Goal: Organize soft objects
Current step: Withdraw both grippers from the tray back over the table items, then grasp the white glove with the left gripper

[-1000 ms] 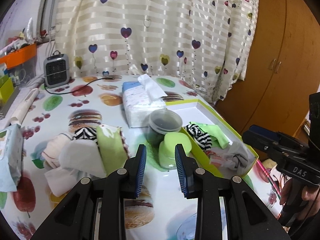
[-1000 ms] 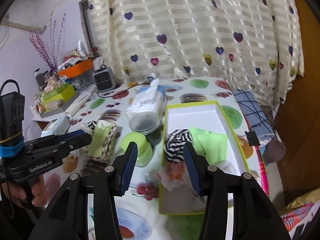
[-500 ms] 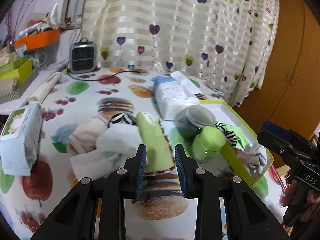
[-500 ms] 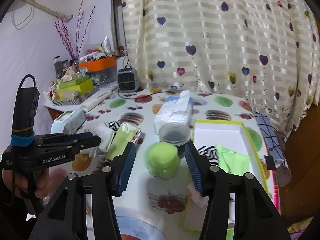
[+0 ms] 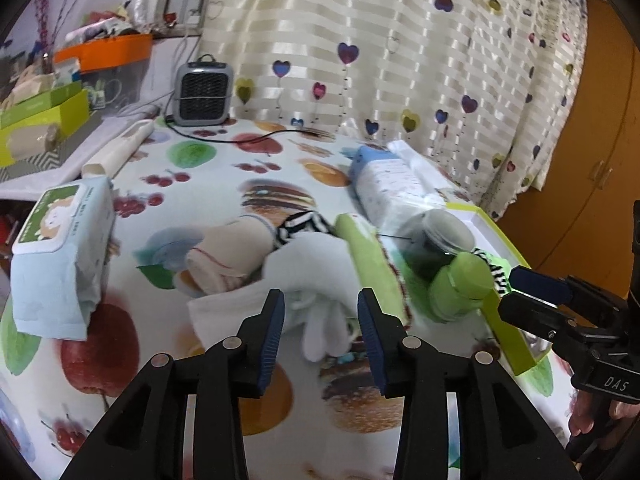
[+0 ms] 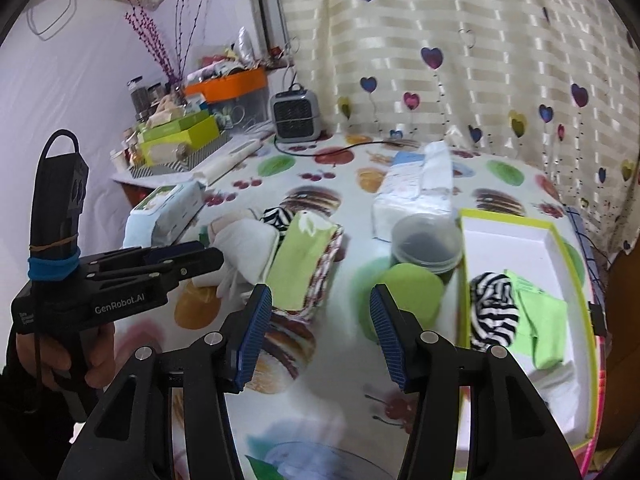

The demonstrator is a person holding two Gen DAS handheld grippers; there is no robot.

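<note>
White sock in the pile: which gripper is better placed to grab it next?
Left. The left gripper, jaws just opened with nothing pinched, frames the white sock. The right gripper faces bare tablecloth, the sock off to its left.

**Count of things on the table**

Two grippers: left gripper (image 5: 320,330), right gripper (image 6: 316,334). One yellow-rimmed box (image 6: 560,240). Two jars: dark-lidded jar (image 6: 426,240), green jar (image 6: 408,300). One tissue pack (image 6: 416,188), one wipes pack (image 5: 60,256), one small heater (image 5: 204,94). Two striped socks: one (image 6: 494,304) in the box, one (image 5: 302,226) in the pile
</note>
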